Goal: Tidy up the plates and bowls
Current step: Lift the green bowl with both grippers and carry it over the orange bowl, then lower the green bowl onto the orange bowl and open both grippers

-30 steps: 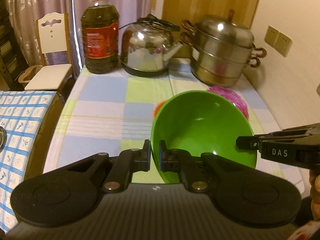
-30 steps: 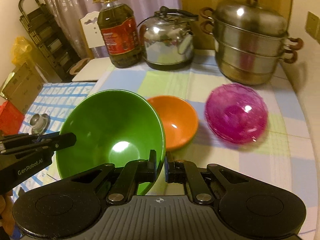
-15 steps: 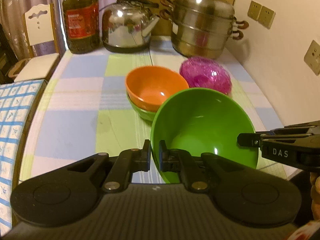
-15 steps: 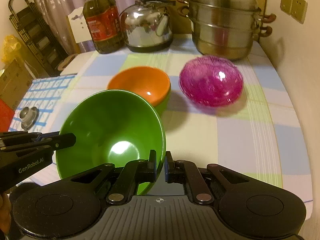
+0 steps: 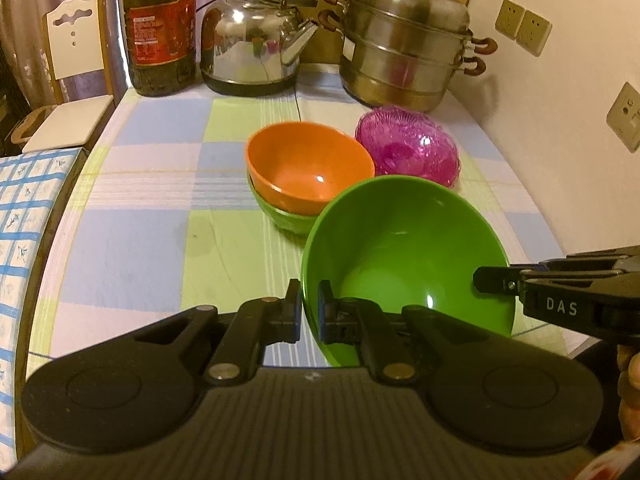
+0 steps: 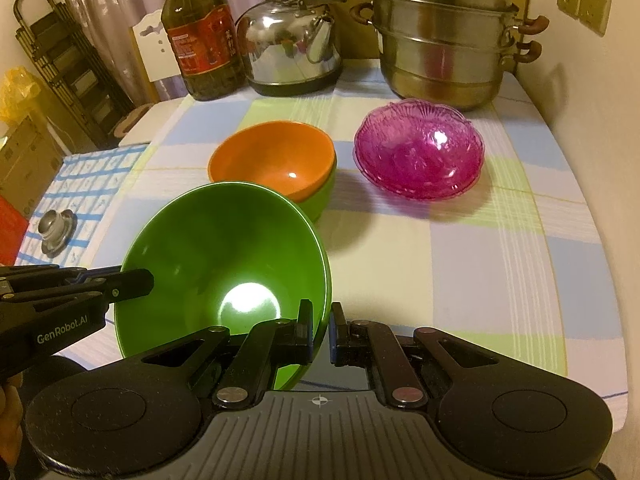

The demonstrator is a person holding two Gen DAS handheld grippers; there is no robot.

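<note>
A large green bowl (image 5: 400, 248) (image 6: 224, 256) is held tilted above the near part of the checked table. My left gripper (image 5: 308, 312) is shut on its left rim. My right gripper (image 6: 321, 332) is shut on the opposite rim. Each gripper's tip shows in the other's view, the right gripper (image 5: 492, 280) and the left gripper (image 6: 136, 282). Beyond it, an orange bowl (image 5: 308, 164) (image 6: 272, 160) sits nested in a second green bowl (image 5: 280, 216) (image 6: 320, 196). A stack of pink glass bowls (image 5: 408, 146) (image 6: 418, 152) stands to their right.
At the table's far end stand an oil bottle (image 5: 160, 28), a steel kettle (image 5: 252, 40) and a tiered steamer pot (image 5: 404, 44). A wall with sockets (image 5: 524, 26) runs along the right. A white chair (image 5: 68, 80) and a blue-checked side table (image 5: 24, 208) are on the left.
Both grippers drew back toward the table's near edge and sank a little with the green bowl. The orange bowl and pink stack now show farther ahead. Both grips are unchanged.
</note>
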